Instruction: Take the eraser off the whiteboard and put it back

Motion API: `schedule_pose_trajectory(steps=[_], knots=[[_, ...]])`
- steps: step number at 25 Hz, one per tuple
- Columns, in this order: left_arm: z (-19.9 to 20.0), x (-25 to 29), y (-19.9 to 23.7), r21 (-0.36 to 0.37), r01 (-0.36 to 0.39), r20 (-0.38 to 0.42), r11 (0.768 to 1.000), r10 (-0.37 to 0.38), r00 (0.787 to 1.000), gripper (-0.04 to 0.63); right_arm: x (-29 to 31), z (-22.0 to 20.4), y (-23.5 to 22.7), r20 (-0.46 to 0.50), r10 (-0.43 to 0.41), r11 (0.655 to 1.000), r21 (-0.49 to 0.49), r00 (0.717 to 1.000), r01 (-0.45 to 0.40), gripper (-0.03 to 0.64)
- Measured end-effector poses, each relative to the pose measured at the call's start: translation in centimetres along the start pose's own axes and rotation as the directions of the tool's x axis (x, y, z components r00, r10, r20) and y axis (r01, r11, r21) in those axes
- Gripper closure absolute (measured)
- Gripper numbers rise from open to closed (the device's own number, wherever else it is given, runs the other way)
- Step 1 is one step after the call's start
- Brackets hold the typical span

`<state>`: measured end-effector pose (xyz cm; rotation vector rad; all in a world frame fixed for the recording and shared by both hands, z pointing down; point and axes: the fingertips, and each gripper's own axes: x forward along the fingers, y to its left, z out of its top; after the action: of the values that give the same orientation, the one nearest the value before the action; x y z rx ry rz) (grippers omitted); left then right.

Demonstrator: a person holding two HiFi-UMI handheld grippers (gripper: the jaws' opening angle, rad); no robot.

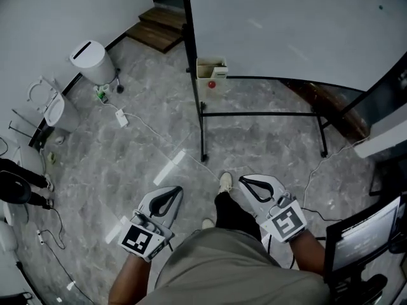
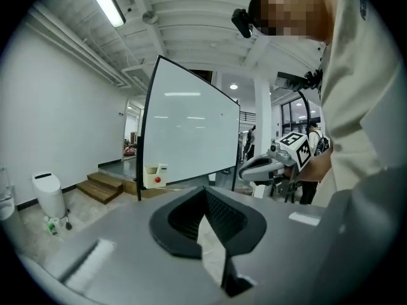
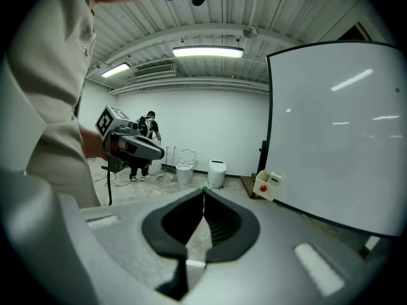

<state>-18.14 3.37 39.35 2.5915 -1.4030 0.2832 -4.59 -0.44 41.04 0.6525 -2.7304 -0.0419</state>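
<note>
The left claw is squeezed shut with nothing in it. The right claw is shut and empty too. In the head view both sit low in the frame, close to the person, so I think the reach has not started. The eraser, which looks like a small cream box with a red dot, sits at the lower left corner of the whiteboard, in the upper middle, well apart from both claws.
</note>
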Motion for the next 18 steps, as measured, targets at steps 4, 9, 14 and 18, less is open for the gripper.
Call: schedule_pose_trajectory(steps=[4, 9, 14, 18], knots=[[-1.4, -2.3, -4.4, 0.007, 0.01, -0.037, 1.0, -0.01, 0.999, 0.589, -3.8, -0.6, 3.4, 0.0, 0.004, 1.0, 0.006, 1.0, -0.004, 0.614], [-1.7, -3.0, -8.8, 0.048, 0.024, -0.026, 0.999, -0.022, 0.999, 0.589, -7.8, -0.9, 4.5, 0.02, 0.008, 0.999, -0.035, 1.0, -0.008, 0.614], [-0.4, -3.2, -14.4, 0.027, 0.005, 0.014, 1.0, -0.006, 1.0, 0.589, -13.0, -1.1, 5.3, 0.04, 0.021, 0.998, -0.061, 0.999, -0.018, 0.612], [0.7, -2.1, -18.8, 0.023, -0.04, 0.042, 0.999, 0.039, 0.998, 0.589, -18.7, -2.2, 5.0, 0.03, 0.044, 0.996, -0.083, 0.999, -0.042, 0.614]])
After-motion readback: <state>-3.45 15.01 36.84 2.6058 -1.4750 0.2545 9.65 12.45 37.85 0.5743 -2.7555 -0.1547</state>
